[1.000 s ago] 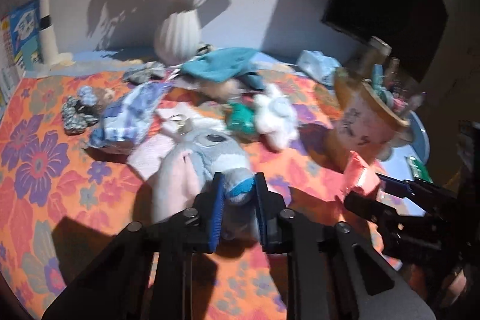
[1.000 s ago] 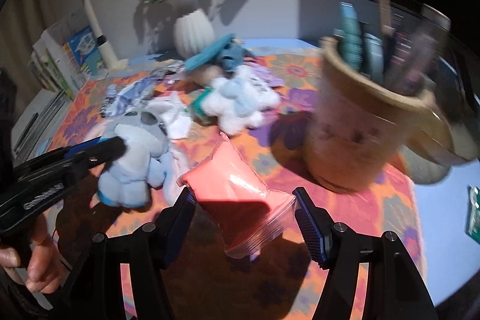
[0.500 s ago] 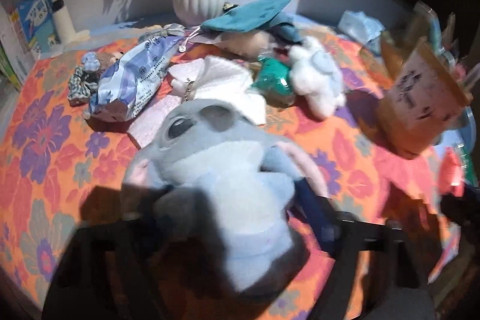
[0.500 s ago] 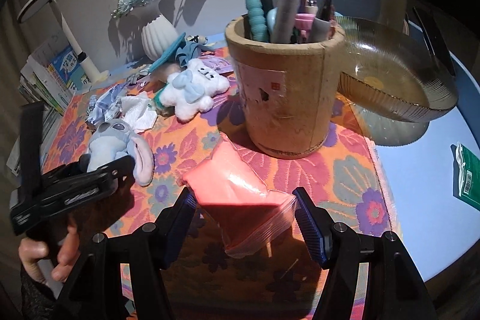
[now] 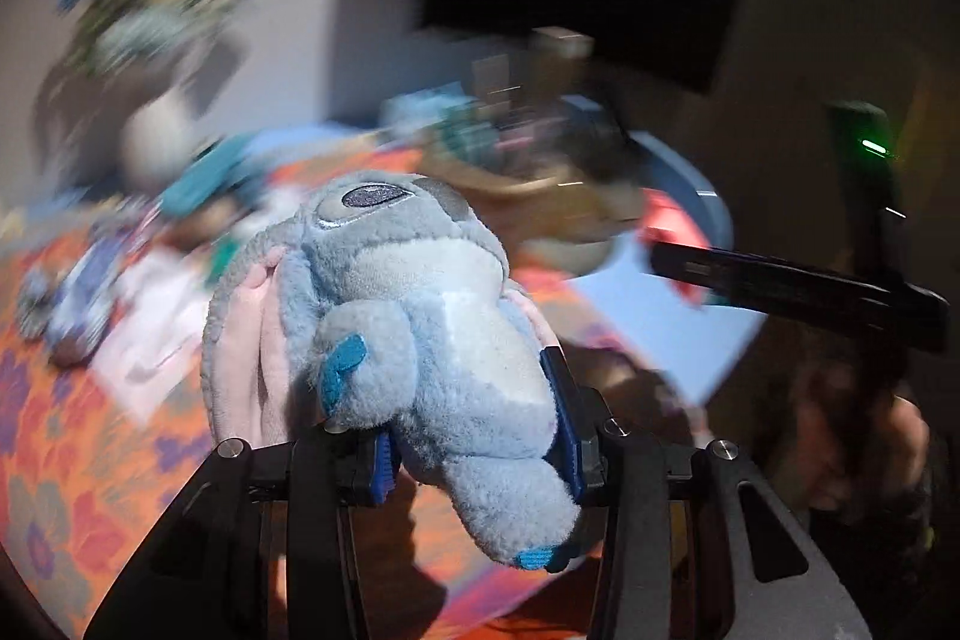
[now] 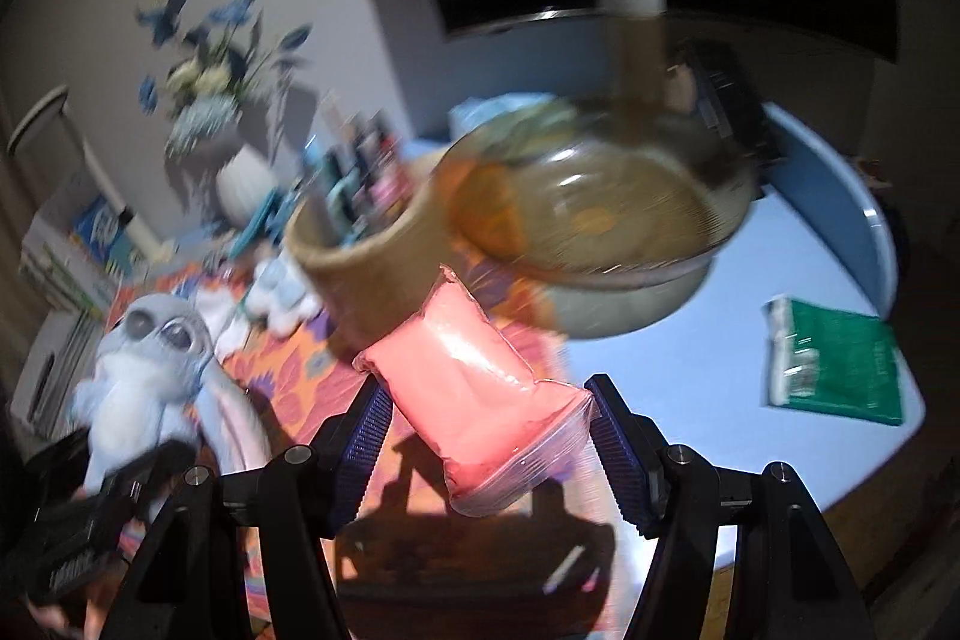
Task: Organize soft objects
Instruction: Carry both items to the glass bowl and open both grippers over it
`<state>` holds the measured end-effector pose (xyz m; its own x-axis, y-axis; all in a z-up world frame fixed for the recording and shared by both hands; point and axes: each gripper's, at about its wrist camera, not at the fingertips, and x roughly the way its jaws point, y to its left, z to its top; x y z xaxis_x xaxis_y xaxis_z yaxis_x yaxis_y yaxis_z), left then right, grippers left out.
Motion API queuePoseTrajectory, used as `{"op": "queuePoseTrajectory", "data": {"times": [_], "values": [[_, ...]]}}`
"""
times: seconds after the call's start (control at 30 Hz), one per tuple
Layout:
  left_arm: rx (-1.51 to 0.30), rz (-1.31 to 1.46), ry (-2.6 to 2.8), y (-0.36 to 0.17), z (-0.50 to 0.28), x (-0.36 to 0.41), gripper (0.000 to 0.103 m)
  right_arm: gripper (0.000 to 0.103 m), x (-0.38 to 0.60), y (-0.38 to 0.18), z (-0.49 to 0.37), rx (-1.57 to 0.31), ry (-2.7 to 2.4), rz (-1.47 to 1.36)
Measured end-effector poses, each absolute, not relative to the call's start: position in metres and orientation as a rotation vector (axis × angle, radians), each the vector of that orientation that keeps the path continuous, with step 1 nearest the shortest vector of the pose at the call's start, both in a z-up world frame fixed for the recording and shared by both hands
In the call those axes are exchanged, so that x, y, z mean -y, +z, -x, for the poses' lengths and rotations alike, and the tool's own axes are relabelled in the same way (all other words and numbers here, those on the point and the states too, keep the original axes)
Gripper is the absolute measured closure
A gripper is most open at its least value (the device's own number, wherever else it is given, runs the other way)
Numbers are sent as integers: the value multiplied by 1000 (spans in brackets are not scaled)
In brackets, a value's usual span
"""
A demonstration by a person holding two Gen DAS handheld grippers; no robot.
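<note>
Left hand-held gripper [image 5: 474, 436] has a grey-blue plush toy [image 5: 414, 316] between its blue pads, and its jaws are closing on the soft lower body, which already bulges around them. It holds the toy low at the belly, so the head and the pink-lined ears hang free forward, clear of the orange flowered cloth [image 5: 54, 436] that covers part of the desk. The right hand-held gripper [image 6: 486, 436] is set at a middle width around a clear bag of pink filling [image 6: 474, 388]; the pads press the two sides of the bag near its lower end, and the rest of the bag stands out in front of the fingers, also lifted from the desk. I think each tool takes one soft thing so that two can be carried at once, and each grips the thick part because a soft thing slips easily from a thin edge. Behind the bag stand a wooden pen cup [image 6: 360, 256] and a ribbed glass bowl [image 6: 606, 220], close to each other, and a green packet [image 6: 834, 364] lies well apart on the blue desk [image 6: 720, 340]. More soft things lie by the white vase [image 6: 243, 187], but they are too blurred to name. Where the two will be put, I cannot tell.
</note>
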<state>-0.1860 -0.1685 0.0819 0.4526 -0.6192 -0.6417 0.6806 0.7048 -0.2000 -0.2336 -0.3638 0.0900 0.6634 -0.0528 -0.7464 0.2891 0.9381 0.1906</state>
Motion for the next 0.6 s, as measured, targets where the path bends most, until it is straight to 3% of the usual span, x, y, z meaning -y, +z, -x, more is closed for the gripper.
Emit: {"op": "queuePoseTrajectory", "data": {"times": [0.23, 0.6], "values": [[-710, -99, -1008, 115, 191, 251, 66, 38, 412, 117, 244, -756, -301, -362], [-772, -34, -1016, 133, 134, 347, 65, 38, 503, 133, 211, -688, -428, -524]]}}
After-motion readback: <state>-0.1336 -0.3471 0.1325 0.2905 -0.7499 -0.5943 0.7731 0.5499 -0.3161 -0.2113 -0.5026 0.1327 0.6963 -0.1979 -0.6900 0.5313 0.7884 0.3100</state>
